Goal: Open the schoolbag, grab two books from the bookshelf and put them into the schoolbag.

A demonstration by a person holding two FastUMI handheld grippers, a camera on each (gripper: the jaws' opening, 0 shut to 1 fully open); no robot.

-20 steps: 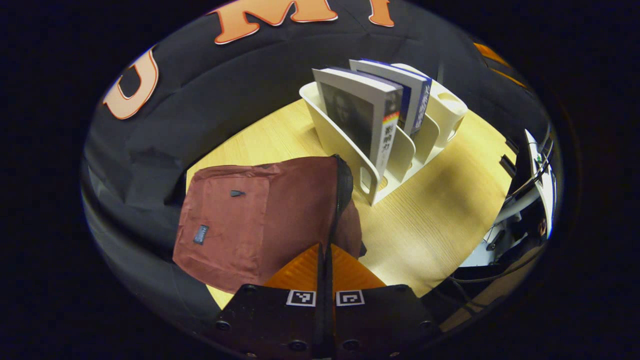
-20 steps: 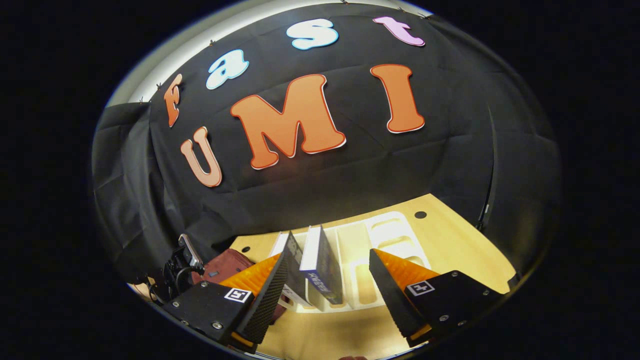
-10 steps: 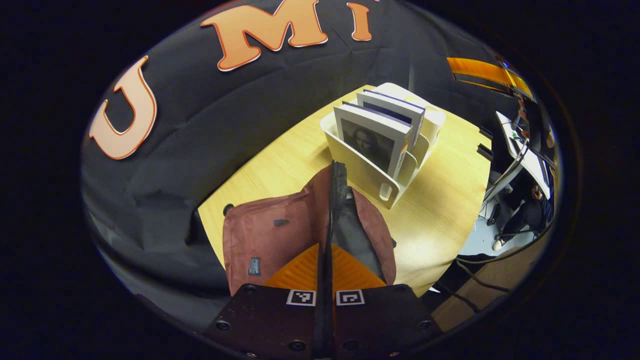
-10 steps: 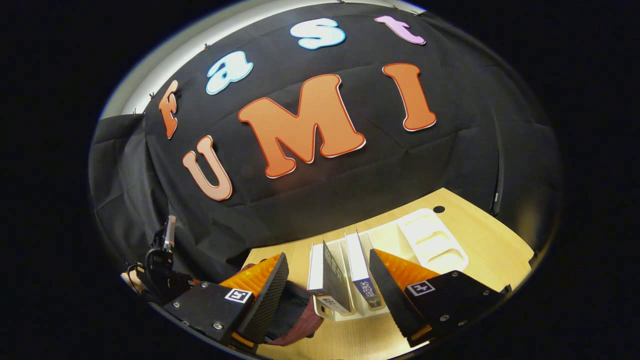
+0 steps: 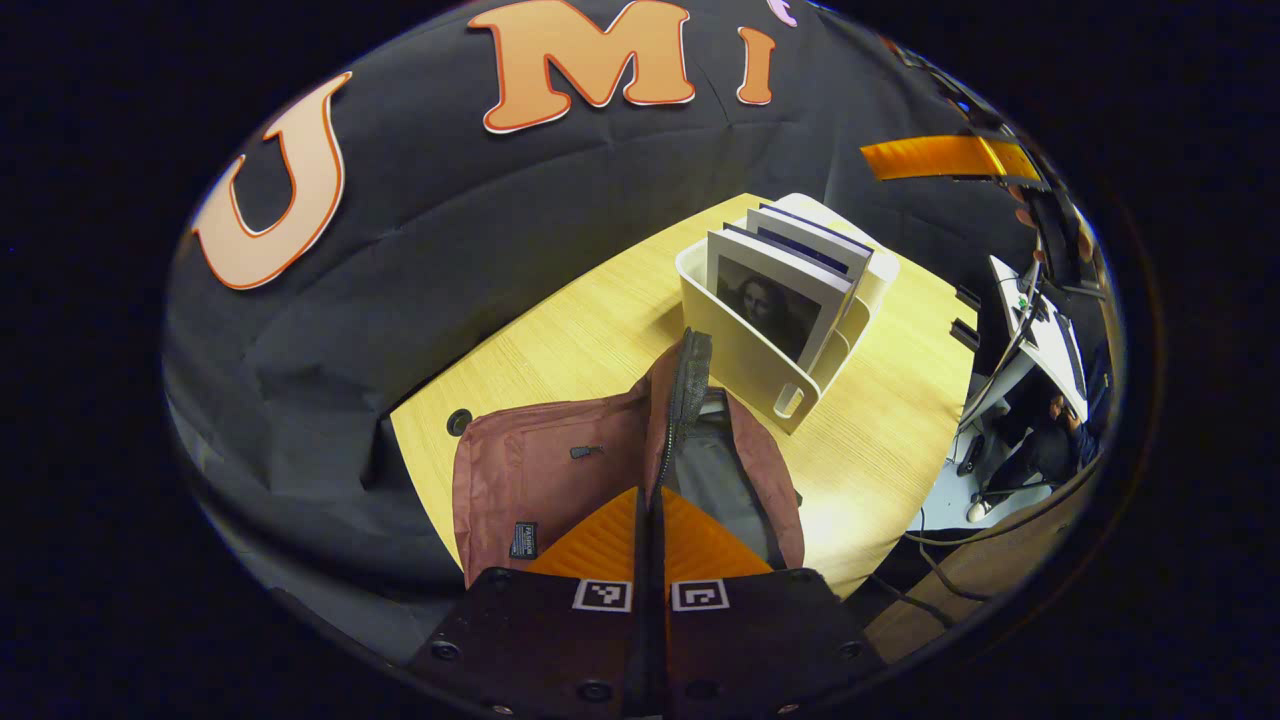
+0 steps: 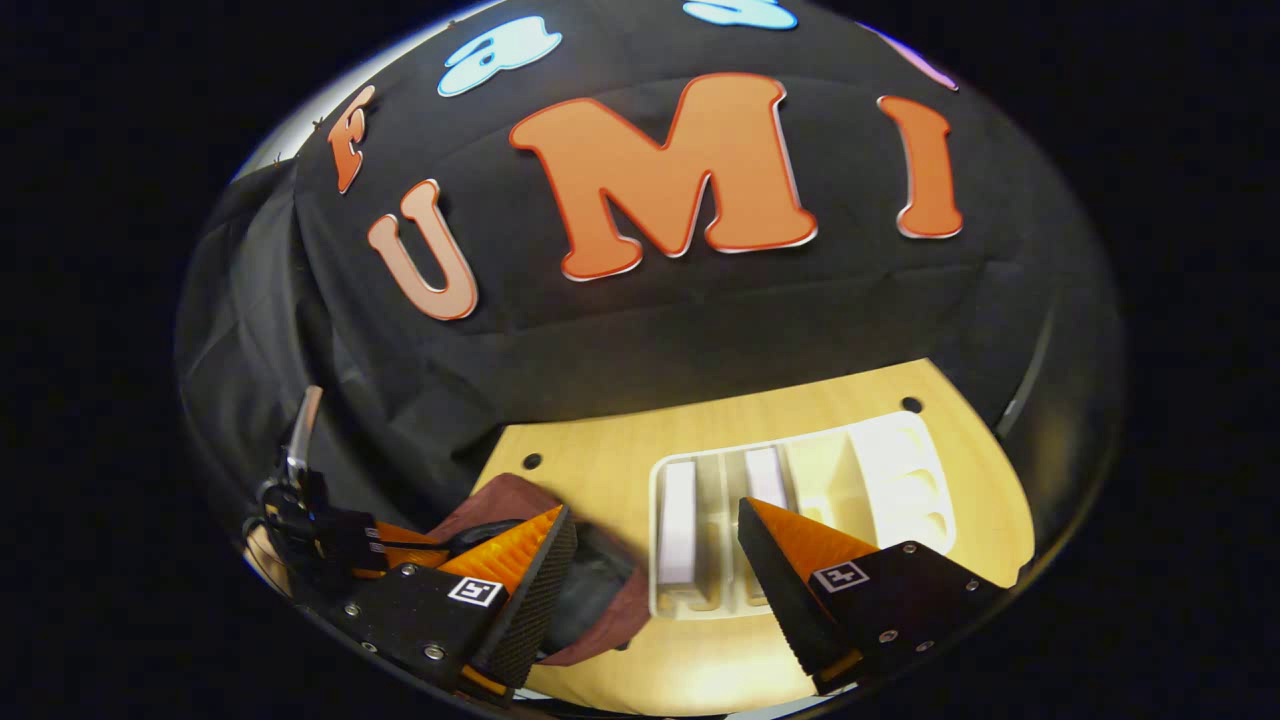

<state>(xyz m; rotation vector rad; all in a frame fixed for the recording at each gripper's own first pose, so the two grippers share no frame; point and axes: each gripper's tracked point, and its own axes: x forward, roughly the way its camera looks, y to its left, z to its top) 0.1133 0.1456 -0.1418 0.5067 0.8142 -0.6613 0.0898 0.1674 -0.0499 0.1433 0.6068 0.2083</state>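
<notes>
The maroon schoolbag (image 5: 540, 470) lies on the wooden table (image 5: 560, 330), its mouth open onto grey lining (image 5: 720, 470). My left gripper (image 5: 650, 492) is shut on the bag's zippered edge (image 5: 688, 370) and holds it raised. Behind the bag a cream bookshelf rack (image 5: 750, 365) holds two upright books, one with a portrait cover (image 5: 765, 300) and another (image 5: 815, 245) behind it. In the right gripper view my right gripper (image 6: 655, 560) is open above the rack, looking down on both book tops (image 6: 678, 515) (image 6: 765, 472). The bag (image 6: 500, 500) and left gripper (image 6: 330, 540) sit at its left.
The rack's empty slots (image 6: 900, 470) lie to the right of the books. Cable holes mark the tabletop (image 5: 459, 421) (image 6: 911, 405). Past the table's right edge are a desk with cables and a seated person (image 5: 1040, 430). The black cloth wall stands close behind the table.
My left gripper has lifted the bag's zippered edge, and the mouth gapes wider with lining showing. My right gripper has moved over the rack and tipped down onto the book tops.
</notes>
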